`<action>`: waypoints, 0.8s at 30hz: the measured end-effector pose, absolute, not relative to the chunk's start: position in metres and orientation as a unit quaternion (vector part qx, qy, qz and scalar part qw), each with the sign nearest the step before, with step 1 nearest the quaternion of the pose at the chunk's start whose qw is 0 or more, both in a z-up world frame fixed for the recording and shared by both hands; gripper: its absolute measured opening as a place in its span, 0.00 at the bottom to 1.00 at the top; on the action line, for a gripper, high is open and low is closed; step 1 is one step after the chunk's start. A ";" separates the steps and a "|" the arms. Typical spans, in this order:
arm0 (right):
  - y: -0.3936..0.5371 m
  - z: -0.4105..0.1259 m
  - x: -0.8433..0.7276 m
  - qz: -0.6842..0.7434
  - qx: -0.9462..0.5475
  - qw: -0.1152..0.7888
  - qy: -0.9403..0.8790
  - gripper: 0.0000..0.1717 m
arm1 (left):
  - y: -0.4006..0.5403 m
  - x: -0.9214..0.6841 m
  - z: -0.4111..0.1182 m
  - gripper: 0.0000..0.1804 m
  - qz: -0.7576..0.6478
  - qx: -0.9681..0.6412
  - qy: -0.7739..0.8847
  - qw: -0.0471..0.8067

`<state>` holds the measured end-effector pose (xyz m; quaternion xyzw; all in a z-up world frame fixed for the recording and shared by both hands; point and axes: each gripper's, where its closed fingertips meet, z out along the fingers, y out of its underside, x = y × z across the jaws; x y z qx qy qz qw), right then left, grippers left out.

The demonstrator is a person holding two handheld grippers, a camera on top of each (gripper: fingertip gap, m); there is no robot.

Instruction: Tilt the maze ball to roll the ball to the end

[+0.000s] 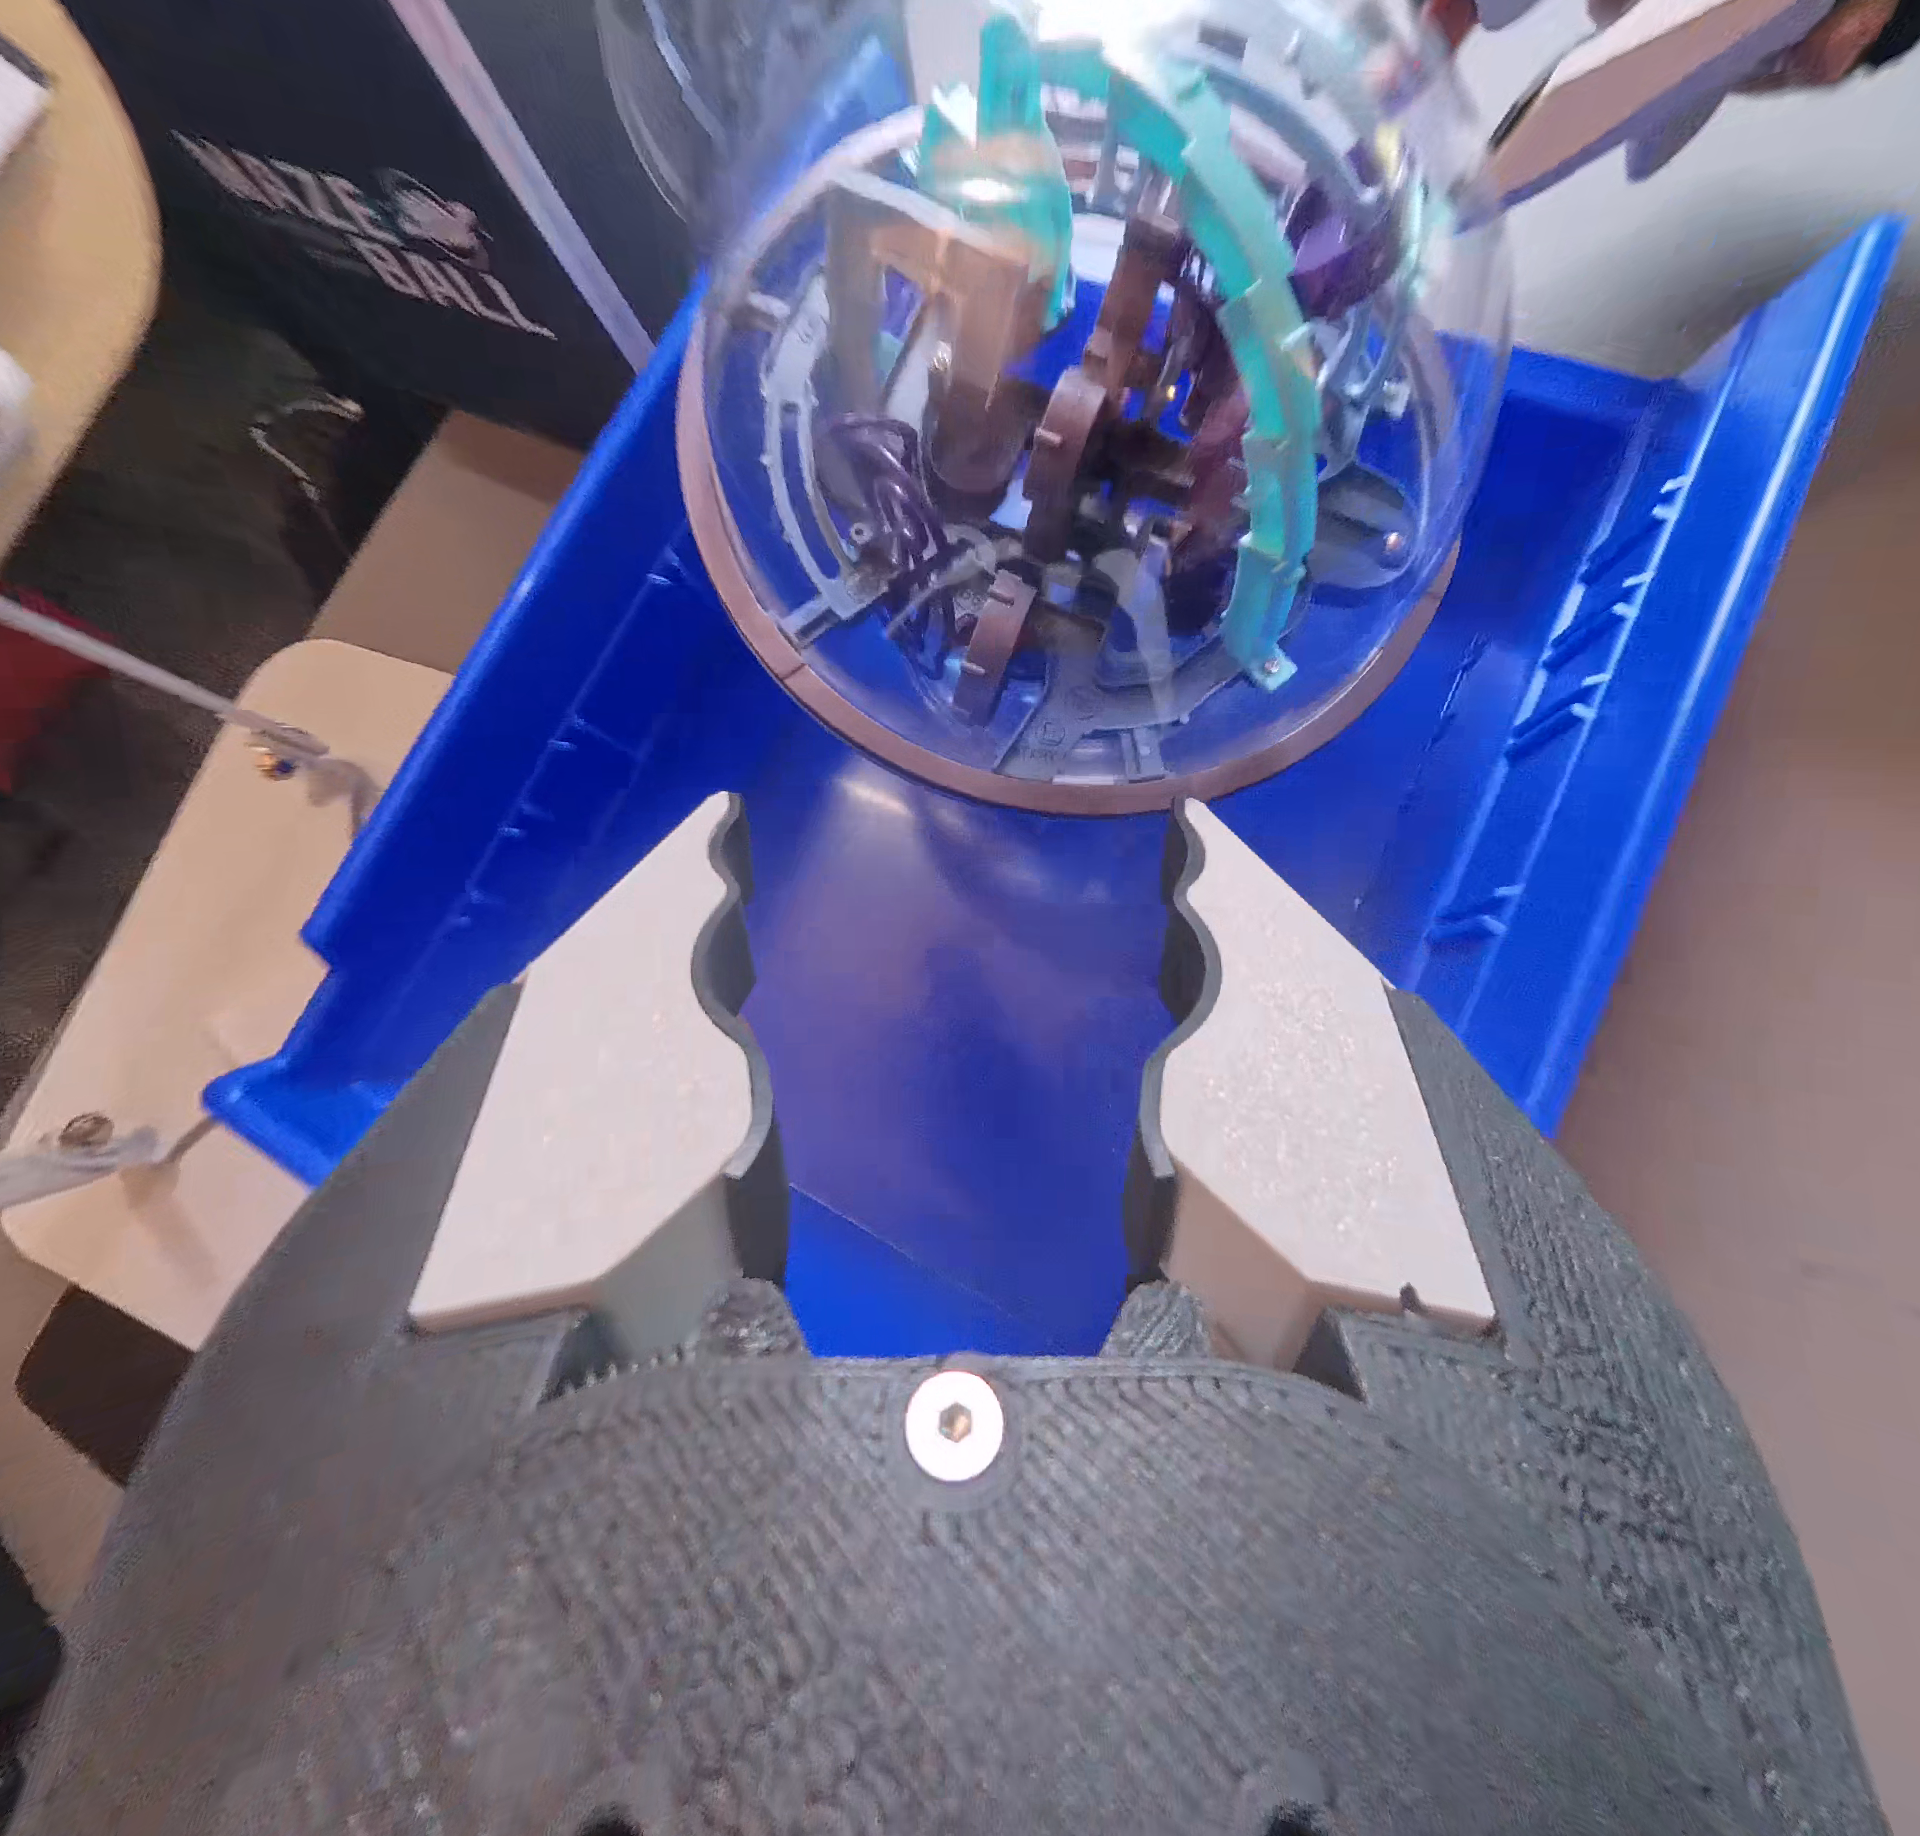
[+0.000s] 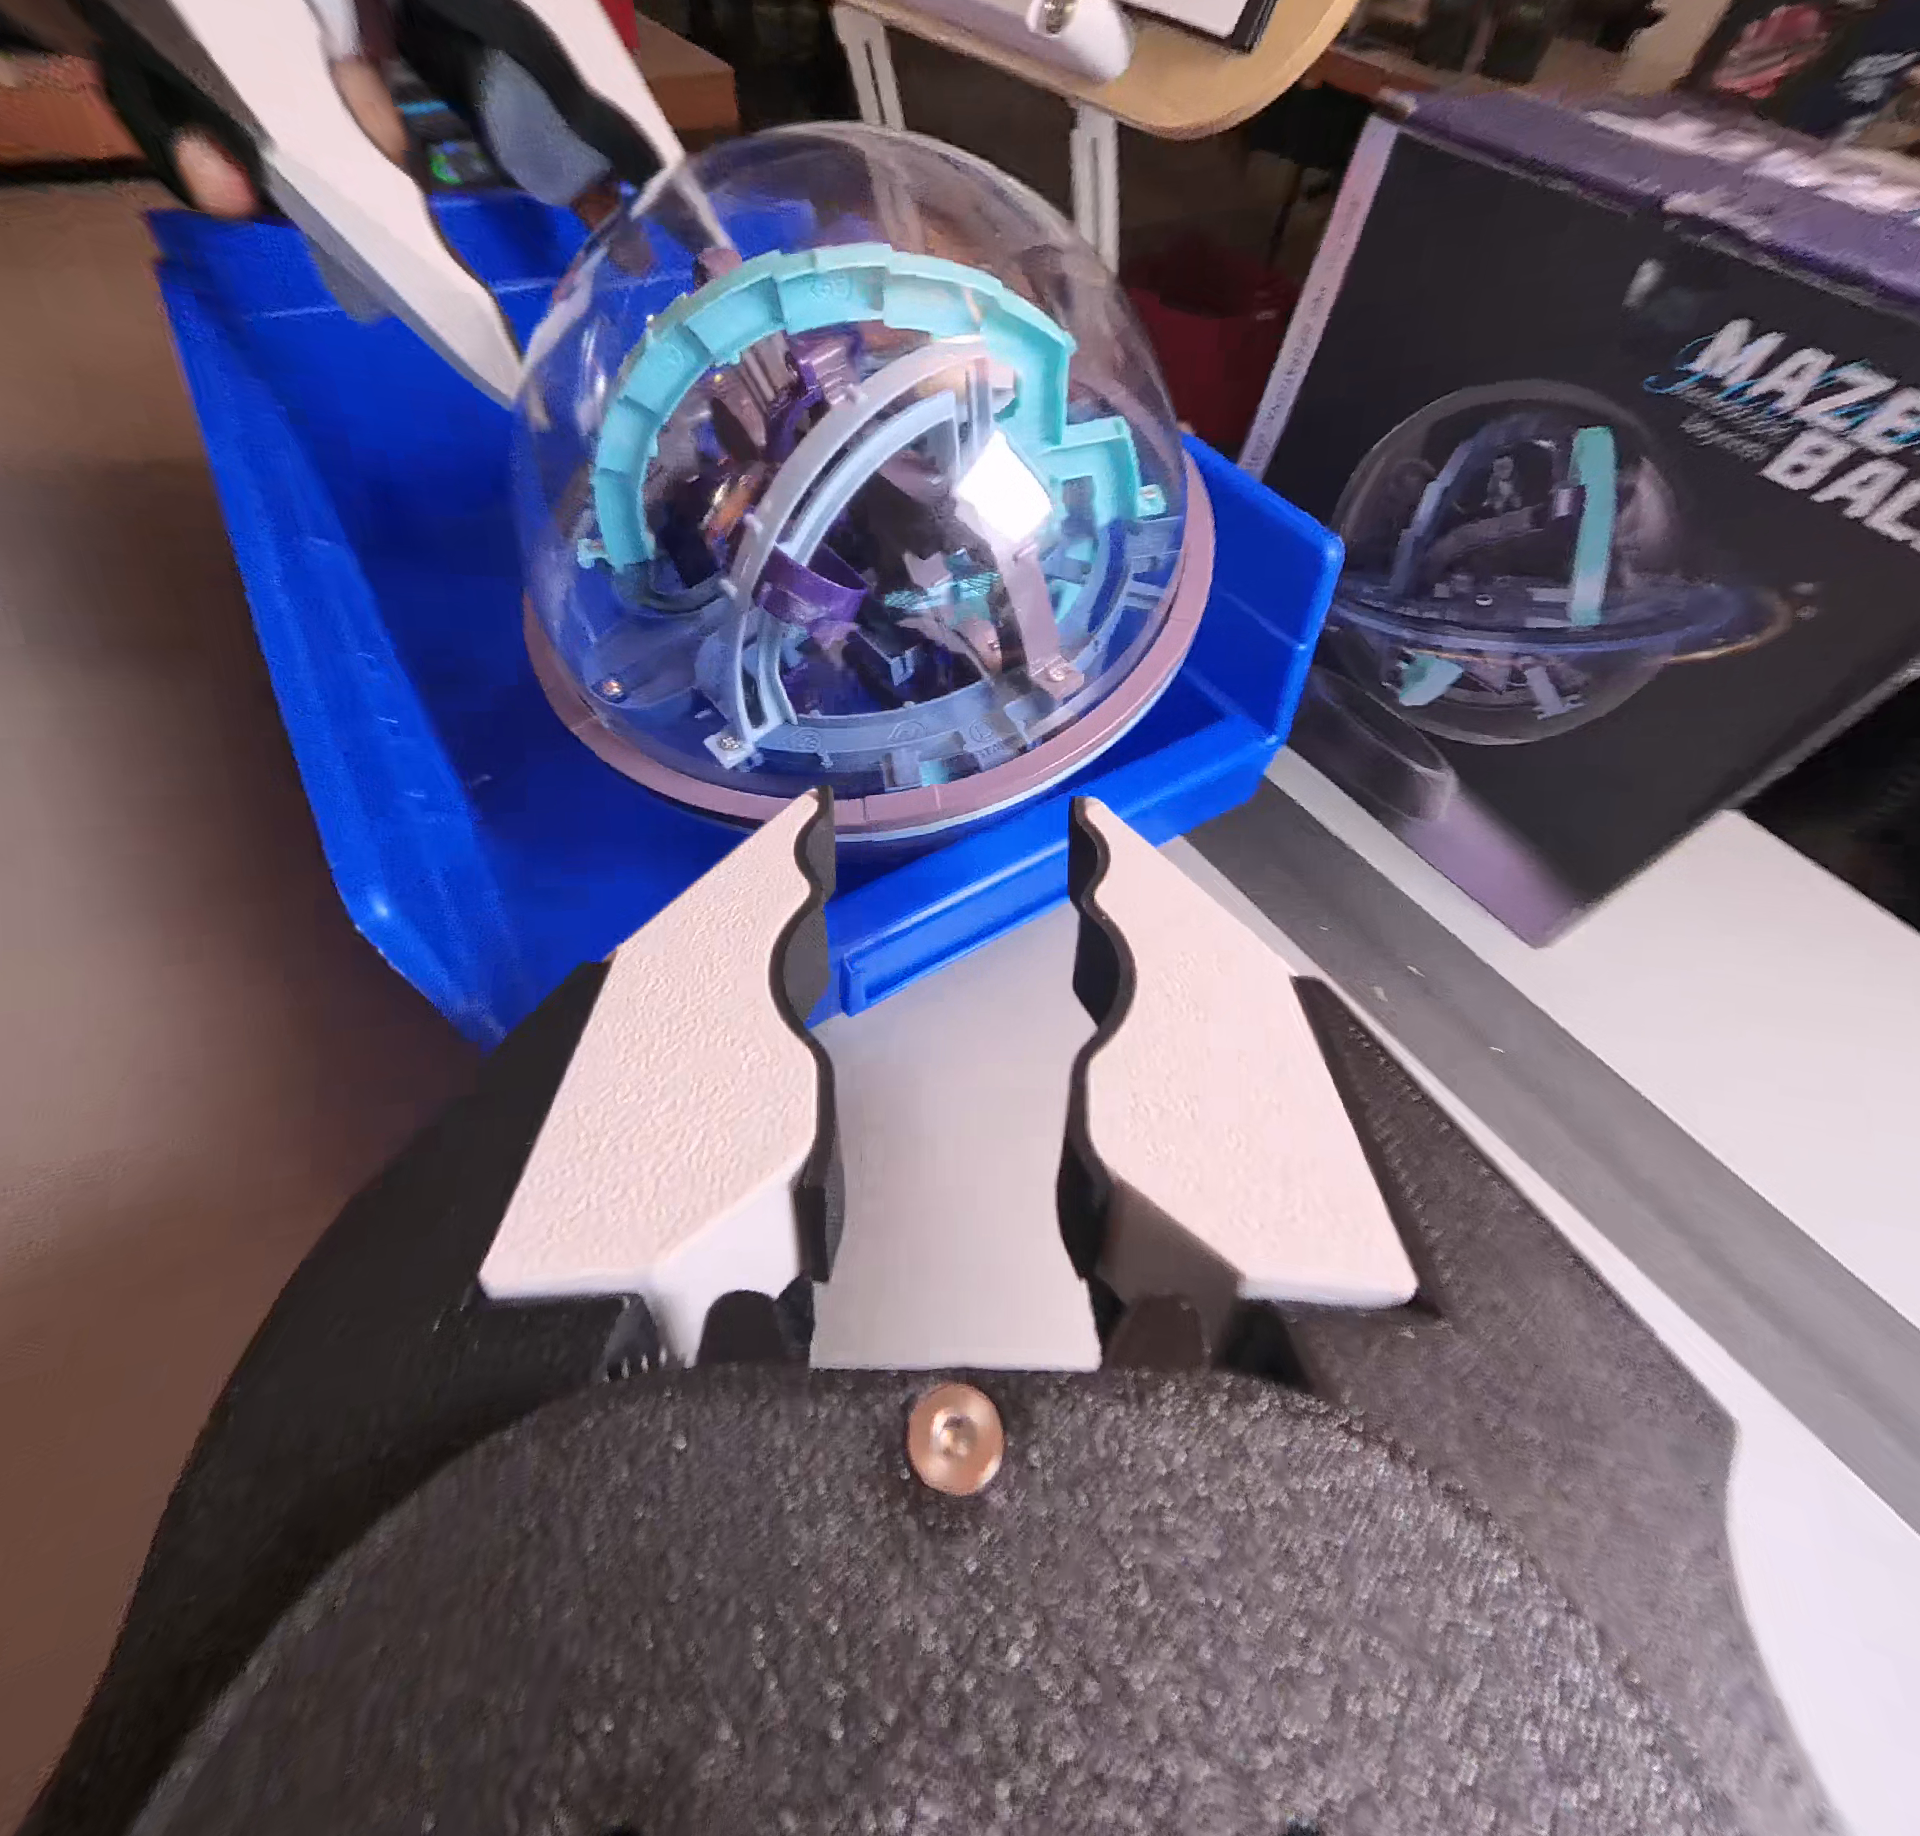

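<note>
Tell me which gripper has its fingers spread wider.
The left gripper: its fingers stand farther apart than the right gripper's; both are empty near the maze ball.

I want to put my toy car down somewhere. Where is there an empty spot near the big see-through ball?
Inside the blue bin, the floor between the maze ball and the left gripper is bare. So is the white table strip in front of the dark box. The bin's far end is crowded: the ball fills it, with the right gripper close by.

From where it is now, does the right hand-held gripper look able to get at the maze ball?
Probably yes. The right hand-held gripper is open, empty and aimed at the maze ball, which rises well above the blue bin. Only the bin's low near wall lies between them.
</note>
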<state>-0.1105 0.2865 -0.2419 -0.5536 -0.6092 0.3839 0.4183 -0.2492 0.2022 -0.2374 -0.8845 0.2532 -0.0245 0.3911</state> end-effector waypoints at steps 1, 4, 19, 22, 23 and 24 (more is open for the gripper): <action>0.285 -0.245 -0.112 0.397 -0.550 0.402 -0.615 0.27 | 0.204 -0.251 -0.243 0.46 -0.025 -0.890 0.261 0.373; 0.278 -0.253 -0.117 0.428 -0.539 0.362 -0.629 0.34 | 0.209 -0.251 -0.247 0.49 -0.046 -0.894 0.274 0.352; 0.257 -0.264 -0.138 0.403 -0.523 0.309 -0.684 0.38 | 0.206 -0.250 -0.270 0.58 -0.027 -0.897 0.346 0.275; 0.256 -0.266 -0.139 0.371 -0.519 0.317 -0.702 0.37 | 0.203 -0.250 -0.270 0.58 -0.021 -0.900 0.339 0.273; 0.254 -0.265 -0.140 0.372 -0.517 0.315 -0.704 0.36 | 0.200 -0.251 -0.270 0.58 -0.017 -0.901 0.340 0.268; 0.250 -0.265 -0.140 0.374 -0.514 0.311 -0.707 0.35 | 0.196 -0.253 -0.270 0.58 -0.014 -0.903 0.342 0.260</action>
